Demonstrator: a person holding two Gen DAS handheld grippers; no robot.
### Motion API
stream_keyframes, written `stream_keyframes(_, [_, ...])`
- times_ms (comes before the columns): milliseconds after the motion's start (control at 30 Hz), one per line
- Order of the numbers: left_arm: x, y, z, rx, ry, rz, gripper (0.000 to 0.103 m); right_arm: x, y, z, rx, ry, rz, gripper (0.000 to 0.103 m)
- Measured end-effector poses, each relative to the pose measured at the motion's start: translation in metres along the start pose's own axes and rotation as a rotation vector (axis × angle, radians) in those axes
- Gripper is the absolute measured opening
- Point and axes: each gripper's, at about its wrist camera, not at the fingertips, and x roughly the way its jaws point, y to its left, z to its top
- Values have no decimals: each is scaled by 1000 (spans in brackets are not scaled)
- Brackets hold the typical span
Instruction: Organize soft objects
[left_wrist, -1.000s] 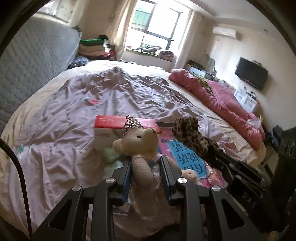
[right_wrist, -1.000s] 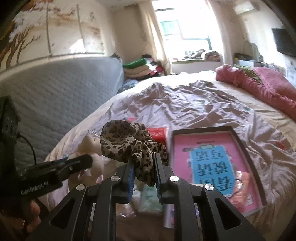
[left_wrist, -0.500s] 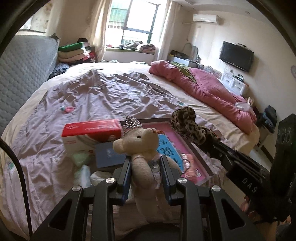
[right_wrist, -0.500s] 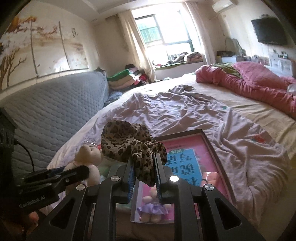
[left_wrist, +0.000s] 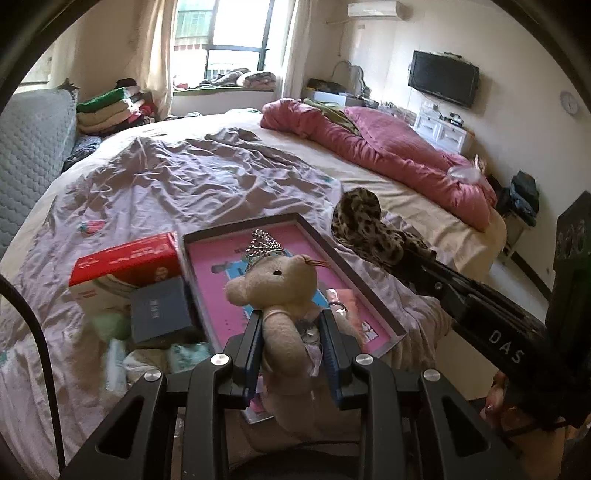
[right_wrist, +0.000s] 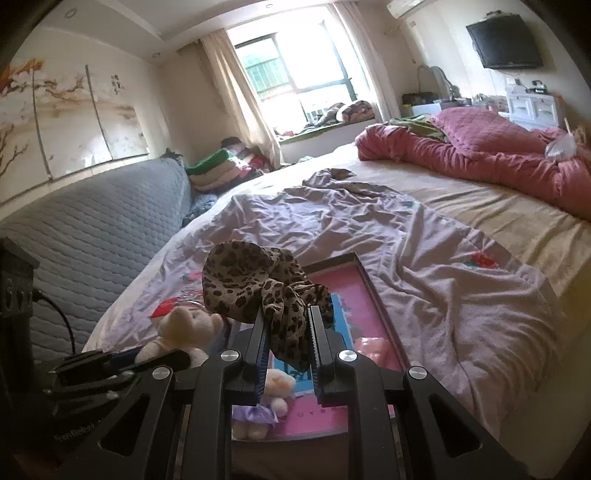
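left wrist view: the left tongs (left_wrist: 291, 345) are clamped on a teddy bear (left_wrist: 286, 295) at its waist, above the pink tray (left_wrist: 369, 291) on the bed (left_wrist: 177, 192). it looks light and squashy, so the waist seems a good hold.

right wrist view: the right tongs (right_wrist: 285, 341) pinch a leopard-print scarf (right_wrist: 255, 286) by a bunched fold, over the same tray. thin, limp cloth, likely to slip.

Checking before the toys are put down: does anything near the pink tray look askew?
Yes. The red box sits tilted, propped on clutter beside the pink tray, with a dark blue box leaning against it.
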Motion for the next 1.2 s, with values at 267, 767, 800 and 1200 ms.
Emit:
stream_keyframes(267, [31,-14,-2,18,46,-23,30,7,-14,-9,20,16,-2,19])
stream_keyframes(767, [84,-36,-10,79,140,-47,30,20,-48,-21,39,33,-105,19])
stream_keyframes(800, [88,-38,-11,77,151,-52,30,21,-51,-23,45,40,-113,19])
stream_keyframes(1200, [118,-26,-18,42,184,-38,30,34,-58,-32,42,73,-140,20])
